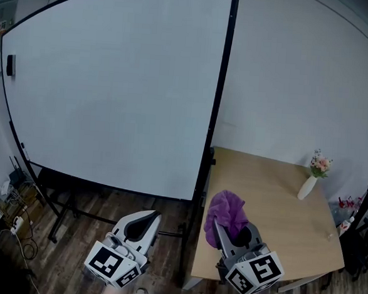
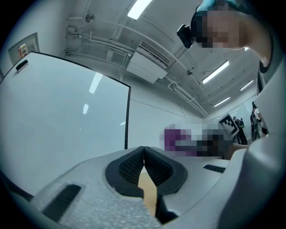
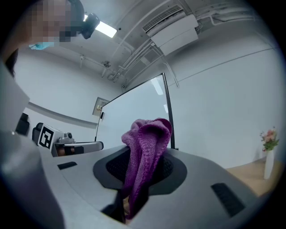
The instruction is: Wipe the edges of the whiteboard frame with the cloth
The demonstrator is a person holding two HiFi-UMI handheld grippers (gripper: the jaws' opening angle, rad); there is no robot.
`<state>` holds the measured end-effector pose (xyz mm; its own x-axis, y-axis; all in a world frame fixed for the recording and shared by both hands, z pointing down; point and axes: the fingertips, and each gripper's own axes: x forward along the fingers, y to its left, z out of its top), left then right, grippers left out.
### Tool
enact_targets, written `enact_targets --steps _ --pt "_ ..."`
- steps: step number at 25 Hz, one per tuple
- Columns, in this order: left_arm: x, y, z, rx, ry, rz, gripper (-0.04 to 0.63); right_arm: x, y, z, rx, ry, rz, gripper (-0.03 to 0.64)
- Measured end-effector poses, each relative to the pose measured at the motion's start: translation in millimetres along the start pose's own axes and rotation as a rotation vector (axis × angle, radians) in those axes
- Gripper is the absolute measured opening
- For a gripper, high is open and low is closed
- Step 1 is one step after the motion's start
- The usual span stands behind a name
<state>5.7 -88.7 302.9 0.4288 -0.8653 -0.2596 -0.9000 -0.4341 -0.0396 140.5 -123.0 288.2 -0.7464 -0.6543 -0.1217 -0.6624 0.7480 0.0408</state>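
— How far along is the wiping?
— No contact with the board is shown. At left, the whiteboard (image 1: 113, 88) is seen standing, and its black frame (image 1: 219, 95) is touched by neither tool. The left gripper (image 1: 147, 218) is held low, below the board's bottom right corner, its jaws pressed together on nothing.
— And the cloth?
— The purple cloth (image 1: 226, 210) is clamped, bunched upright, in the right gripper (image 1: 228, 234) over the near left corner of the tabletop (image 1: 280, 206), apart from the frame. Only the pick-up is judged done, and every edge is left to be wiped.
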Motion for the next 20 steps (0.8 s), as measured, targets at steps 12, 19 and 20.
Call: enact_targets --steps 12,19,20 --pt "43 79 -4 -0.002 -0.017 -0.099 0.017 83 -25 14 -0.036 -0.007 -0.128 0.086" --pt "69 115 -11 -0.017 -0.015 -0.187 0.017 123 -42 32 -0.06 -0.02 -0.219 0.084" --pt "72 119 -11 -0.019 -0.015 -0.198 0.017 127 -45 35 -0.066 -0.023 -0.231 0.084"
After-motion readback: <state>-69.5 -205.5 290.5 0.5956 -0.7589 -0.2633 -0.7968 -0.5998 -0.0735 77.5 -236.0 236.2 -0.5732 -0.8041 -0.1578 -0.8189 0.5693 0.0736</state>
